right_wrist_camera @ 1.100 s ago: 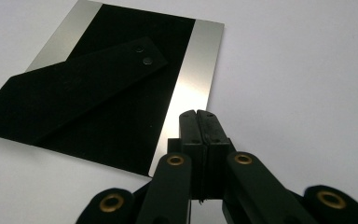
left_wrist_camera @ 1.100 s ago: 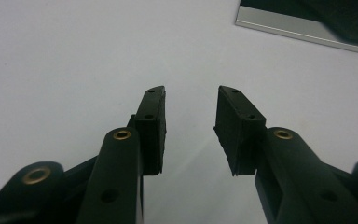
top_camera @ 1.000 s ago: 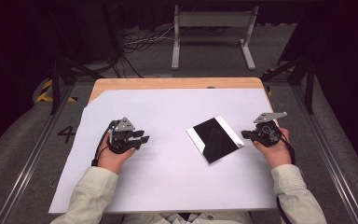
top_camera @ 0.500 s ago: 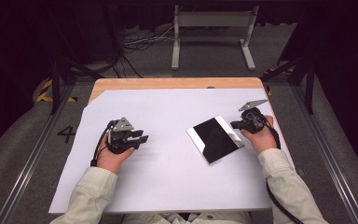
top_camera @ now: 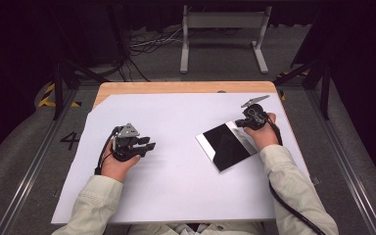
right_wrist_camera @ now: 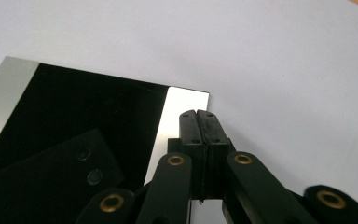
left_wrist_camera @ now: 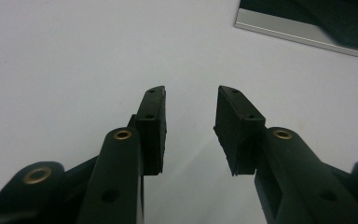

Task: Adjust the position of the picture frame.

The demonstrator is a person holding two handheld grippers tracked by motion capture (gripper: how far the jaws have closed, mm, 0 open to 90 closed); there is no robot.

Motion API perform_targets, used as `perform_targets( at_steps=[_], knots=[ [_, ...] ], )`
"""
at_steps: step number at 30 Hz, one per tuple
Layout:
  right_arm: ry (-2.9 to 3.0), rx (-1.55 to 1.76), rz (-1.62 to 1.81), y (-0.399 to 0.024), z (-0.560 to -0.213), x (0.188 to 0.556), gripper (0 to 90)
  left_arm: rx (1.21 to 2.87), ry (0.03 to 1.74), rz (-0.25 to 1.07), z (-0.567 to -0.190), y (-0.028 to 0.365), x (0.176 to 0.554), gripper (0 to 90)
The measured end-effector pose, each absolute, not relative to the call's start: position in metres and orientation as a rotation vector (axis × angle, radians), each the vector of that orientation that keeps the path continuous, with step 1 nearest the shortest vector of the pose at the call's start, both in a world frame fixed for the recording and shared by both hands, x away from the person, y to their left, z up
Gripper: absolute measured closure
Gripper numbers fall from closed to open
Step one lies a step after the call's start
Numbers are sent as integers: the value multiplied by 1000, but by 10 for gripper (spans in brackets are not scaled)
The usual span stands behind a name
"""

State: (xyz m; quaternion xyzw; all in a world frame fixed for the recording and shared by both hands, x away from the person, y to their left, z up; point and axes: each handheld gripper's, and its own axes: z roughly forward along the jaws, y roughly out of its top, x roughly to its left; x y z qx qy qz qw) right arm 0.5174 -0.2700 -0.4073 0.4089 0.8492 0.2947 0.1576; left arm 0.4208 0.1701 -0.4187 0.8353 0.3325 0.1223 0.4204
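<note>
The black panel (top_camera: 226, 145), edged with silver strips, is laid flat on the white sheet (top_camera: 176, 122), right of centre. The right gripper (top_camera: 239, 123) is held over its far corner, jaws pressed together with nothing between. The left gripper (top_camera: 149, 146) is rested well apart, jaws spread and empty.
</note>
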Motion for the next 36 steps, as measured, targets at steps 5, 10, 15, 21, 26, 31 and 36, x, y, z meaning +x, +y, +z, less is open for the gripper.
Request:
perform_targets(
  at_steps=[5,10,15,21,26,31,36],
  knots=[
    [2382,1213,859,-270,-411,526,900,2094,833,307,-419,170,421,636],
    [2373,1260,863,-271,-418,534,900,2087,839,309,-419,171,421,634],
    [2366,1312,876,-271,-424,539,900,2094,833,309,-419,171,421,628],
    [2379,1313,856,-269,-426,541,900,2097,835,307,-420,170,421,616],
    [2382,1318,846,-268,-425,542,900,2104,839,299,-421,168,421,609],
    [2389,1317,843,-268,-425,543,900,2106,839,298,-422,168,422,607],
    [2402,1313,817,-266,-424,545,900,2103,841,291,-422,168,421,606]
  ],
)
